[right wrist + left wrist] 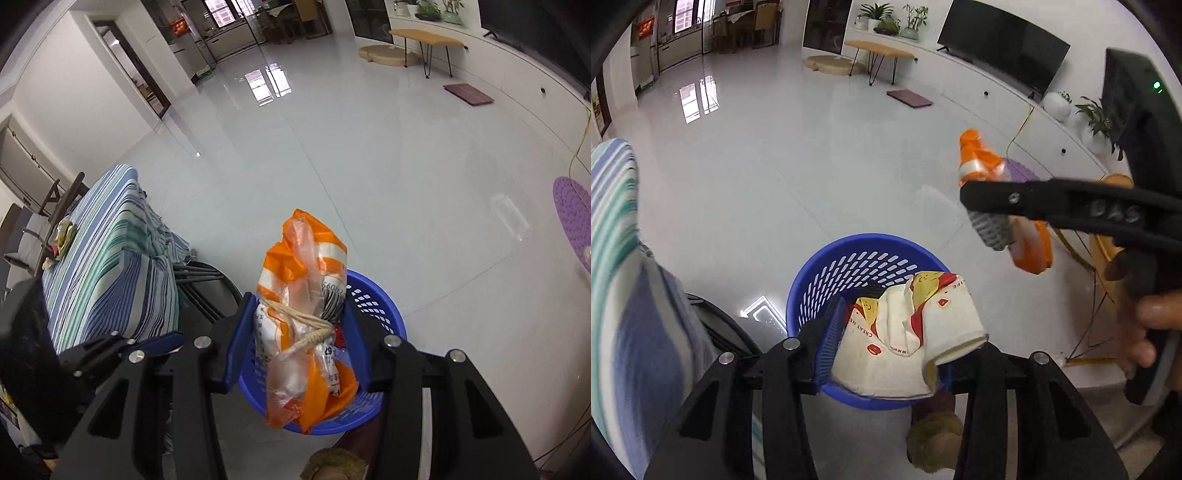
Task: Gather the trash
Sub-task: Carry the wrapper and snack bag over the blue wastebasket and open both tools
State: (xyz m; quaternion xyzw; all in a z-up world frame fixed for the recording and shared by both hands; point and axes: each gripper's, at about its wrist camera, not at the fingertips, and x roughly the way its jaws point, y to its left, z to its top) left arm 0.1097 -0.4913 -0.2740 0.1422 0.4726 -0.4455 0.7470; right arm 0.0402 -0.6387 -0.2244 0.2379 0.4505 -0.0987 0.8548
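my left gripper [890, 354] pinches the crumpled paper bag [908, 343] above the blue basket [849, 266], frame bottom; right gripper [295, 343] clamps the orange wrapper [306, 332] (bulky): either may snag the rim and spill.

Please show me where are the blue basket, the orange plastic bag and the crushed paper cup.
blue basket [849, 266]: left wrist view, perforated inner wall.
orange plastic bag [310, 325]: right wrist view, its middle, at the string.
crushed paper cup [908, 343]: left wrist view, its white side.
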